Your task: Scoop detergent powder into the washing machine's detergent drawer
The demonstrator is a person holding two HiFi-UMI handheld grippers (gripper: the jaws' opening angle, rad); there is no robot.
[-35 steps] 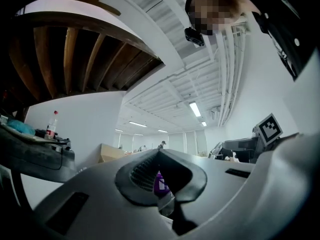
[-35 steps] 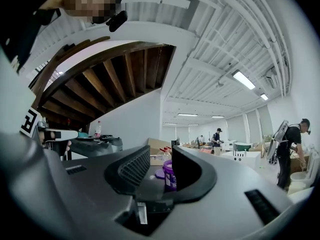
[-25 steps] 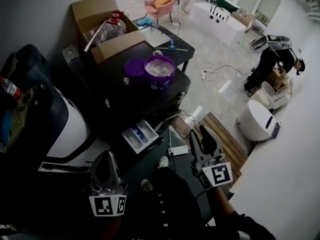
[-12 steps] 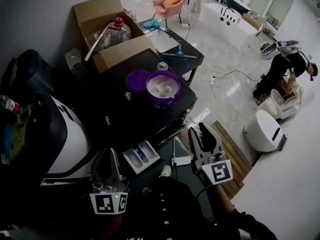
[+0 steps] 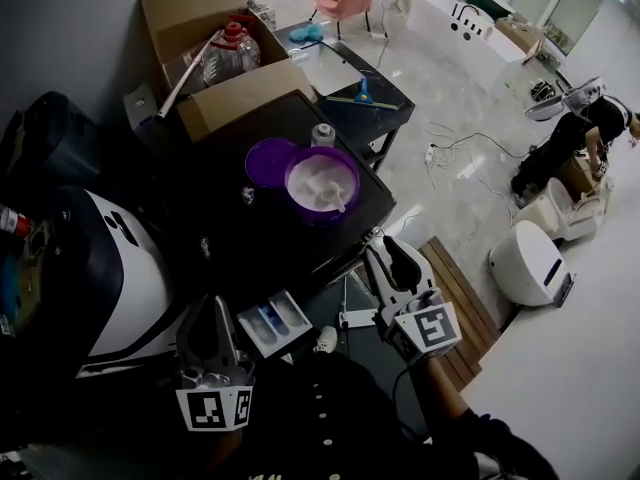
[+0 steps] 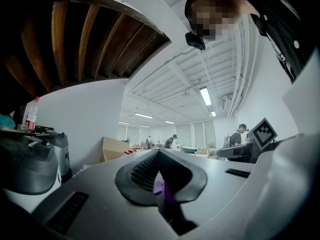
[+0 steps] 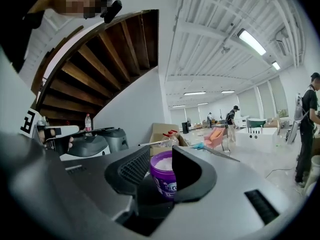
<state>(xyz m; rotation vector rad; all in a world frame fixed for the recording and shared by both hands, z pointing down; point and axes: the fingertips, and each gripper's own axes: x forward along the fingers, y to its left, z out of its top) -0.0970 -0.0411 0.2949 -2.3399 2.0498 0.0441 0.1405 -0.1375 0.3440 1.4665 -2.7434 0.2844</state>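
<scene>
Grey floor with cables and other people far off lies behind a dark top [image 5: 230, 233], and a white and black appliance [image 5: 120, 268] stands at the far left. The left gripper [image 5: 212, 313] hovers low with its jaws drawn almost together on nothing; only a purple slit shows between them. Just beside it, to the right, the detergent drawer [image 5: 268, 322] is pulled out, and I cannot tell whether any powder is in it. Farther up on the dark top stands the purple tub [image 5: 318, 215] of white powder, its lid [image 5: 268, 158] off beside it, with what looks like a scoop [image 5: 338, 200] inside. The right gripper [image 5: 392, 258] is released, jaws apart and aimed at the tub, well short of it. I judge that scooping and pouring are both left.
</scene>
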